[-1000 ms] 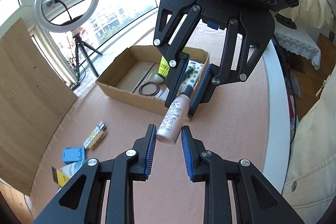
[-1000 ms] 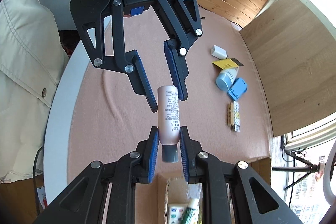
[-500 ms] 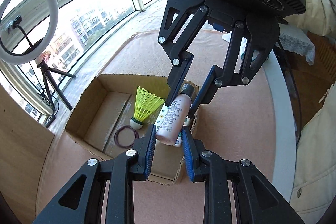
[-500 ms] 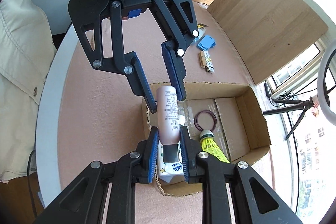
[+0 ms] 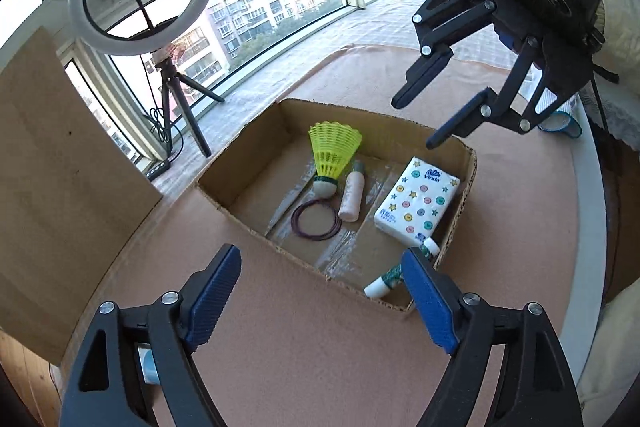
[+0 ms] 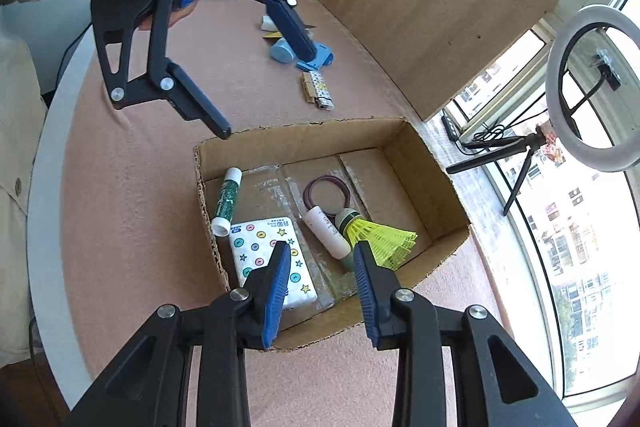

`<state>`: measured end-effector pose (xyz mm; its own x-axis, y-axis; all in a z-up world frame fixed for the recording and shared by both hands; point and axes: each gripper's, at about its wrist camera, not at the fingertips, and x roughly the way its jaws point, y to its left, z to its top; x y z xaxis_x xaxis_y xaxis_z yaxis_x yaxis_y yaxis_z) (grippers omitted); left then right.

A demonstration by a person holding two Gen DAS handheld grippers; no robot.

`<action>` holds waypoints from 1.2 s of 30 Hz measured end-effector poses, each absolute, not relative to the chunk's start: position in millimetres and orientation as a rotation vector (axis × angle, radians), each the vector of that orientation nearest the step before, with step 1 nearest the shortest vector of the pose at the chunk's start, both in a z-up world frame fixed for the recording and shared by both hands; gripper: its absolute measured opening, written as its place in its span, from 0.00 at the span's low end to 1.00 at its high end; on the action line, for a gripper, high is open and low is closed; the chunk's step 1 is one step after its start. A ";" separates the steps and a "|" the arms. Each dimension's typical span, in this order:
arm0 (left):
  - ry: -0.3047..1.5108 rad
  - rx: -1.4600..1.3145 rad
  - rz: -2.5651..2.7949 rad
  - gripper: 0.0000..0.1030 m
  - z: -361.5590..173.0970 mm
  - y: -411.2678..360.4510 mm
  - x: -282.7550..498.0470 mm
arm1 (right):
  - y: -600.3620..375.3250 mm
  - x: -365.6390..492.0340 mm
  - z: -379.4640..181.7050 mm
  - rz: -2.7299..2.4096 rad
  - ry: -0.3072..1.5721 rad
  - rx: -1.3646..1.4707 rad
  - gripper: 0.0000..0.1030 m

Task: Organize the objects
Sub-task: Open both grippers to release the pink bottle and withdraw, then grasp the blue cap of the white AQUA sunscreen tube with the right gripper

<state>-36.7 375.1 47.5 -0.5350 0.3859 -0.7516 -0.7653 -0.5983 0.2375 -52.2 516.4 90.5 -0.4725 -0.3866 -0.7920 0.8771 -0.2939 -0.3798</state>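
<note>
Left gripper (image 5: pixel 320 287) jaws opening wide, empty; right gripper (image 6: pixel 322 267) jaws opening, apart, bottle (image 6: pixel 326 227) below, untouched.

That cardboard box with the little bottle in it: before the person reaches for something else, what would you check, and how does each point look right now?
1. Pink bottle lies inside the cardboard box: ok.
2. Left gripper jaws opening, nothing between them: ok.
3. Right gripper jaws opening, clear of the bottle: ok.
4. Items left on the table, such as the blue clip and patterned lighter: not ok, not boxed yet.
5. Room left in the box: ok.
</note>
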 end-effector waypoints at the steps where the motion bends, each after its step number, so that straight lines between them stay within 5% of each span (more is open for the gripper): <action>1: 0.727 -0.869 2.158 0.83 46.8 367.5 -34.3 | 513.3 -49.0 92.9 -1.891 1.049 0.735 0.29; 22: 0.399 -0.937 2.451 0.92 19.1 88.8 55.9 | 244.9 -94.1 69.9 -1.913 0.992 0.918 0.43; 36: 0.316 -0.994 2.539 0.93 6.6 10.5 86.3 | 161.0 -168.8 11.0 -2.008 0.841 1.170 0.48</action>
<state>86.3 10.5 6.6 -0.6701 0.2776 -0.6883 -0.4379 -0.8967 0.0646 -168.8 161.0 11.0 -0.3841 -0.2171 -0.8974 0.7916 -0.5777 -0.1991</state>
